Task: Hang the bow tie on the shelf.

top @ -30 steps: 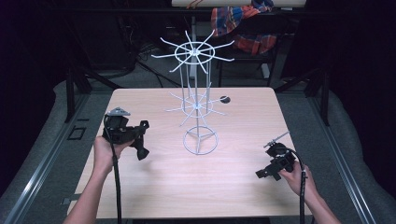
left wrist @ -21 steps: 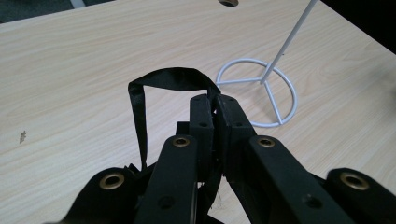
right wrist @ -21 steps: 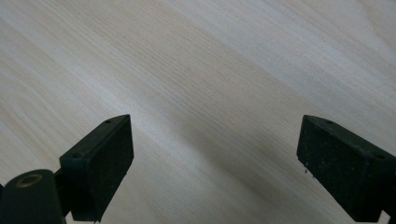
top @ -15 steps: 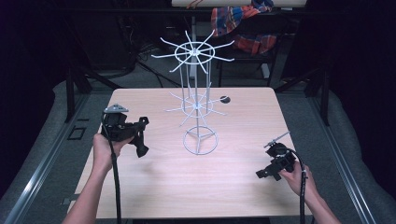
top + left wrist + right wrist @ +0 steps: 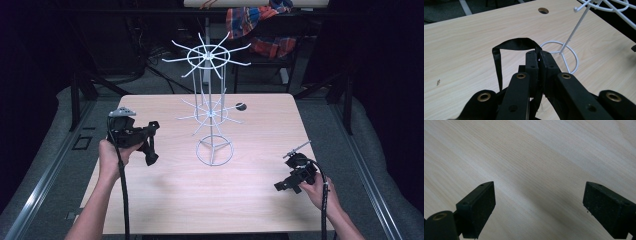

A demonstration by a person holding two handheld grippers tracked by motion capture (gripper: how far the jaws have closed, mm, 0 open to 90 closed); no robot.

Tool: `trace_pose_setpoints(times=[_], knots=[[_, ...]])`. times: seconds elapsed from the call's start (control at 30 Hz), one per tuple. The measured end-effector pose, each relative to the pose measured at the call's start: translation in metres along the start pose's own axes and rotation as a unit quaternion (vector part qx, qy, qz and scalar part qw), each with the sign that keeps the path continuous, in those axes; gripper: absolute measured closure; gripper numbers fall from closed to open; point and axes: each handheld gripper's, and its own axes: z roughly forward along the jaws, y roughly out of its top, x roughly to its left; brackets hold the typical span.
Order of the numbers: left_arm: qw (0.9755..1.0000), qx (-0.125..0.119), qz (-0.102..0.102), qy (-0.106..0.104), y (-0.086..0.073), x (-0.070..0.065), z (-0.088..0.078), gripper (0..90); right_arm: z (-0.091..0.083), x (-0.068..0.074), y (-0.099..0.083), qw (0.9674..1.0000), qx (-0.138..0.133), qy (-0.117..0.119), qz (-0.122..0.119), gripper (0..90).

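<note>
**Two grippers, one strap, one wire rack**

Two jaws of the left gripper (image 5: 539,62) are pressed together on a black strap (image 5: 511,45), which loops out from the pinch toward 10 o'clock in the left gripper view and falls back under the gripper. In the high view that gripper (image 5: 150,145) is held above the table (image 5: 260,200) at about 9 o'clock from the white rack (image 5: 212,112). The right gripper (image 5: 287,185) sits low at about 4 o'clock from the rack, its jaws wide apart over bare wood (image 5: 536,170).

The strap looks light, thin and limp; it will likely sag and twist, so a pinch near the loop's top seems best for hooking it over a rack arm. The rack's thin arms probably flex and the stand may tip if nudged.

The strap's far end is hidden beneath the left gripper, and the strap is too dark to pick out from above.
</note>
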Motion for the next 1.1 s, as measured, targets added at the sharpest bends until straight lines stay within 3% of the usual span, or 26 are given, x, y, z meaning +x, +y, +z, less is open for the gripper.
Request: trace_pose_setpoints(times=[0.6, 1.1], knots=[[0.9996, -0.026, 0.002, -0.015, 0.021, -0.009, -0.005, 85.4, 0.001, 0.0, 0.0, 1.0, -0.002, 0.003, 0.003, 10.6], [0.9992, -0.022, 0.007, -0.033, 0.033, -0.02, 0.006, 85.4, 0.001, 0.0, 0.0, 1.0, -0.001, 0.001, 0.001, 10.6]])
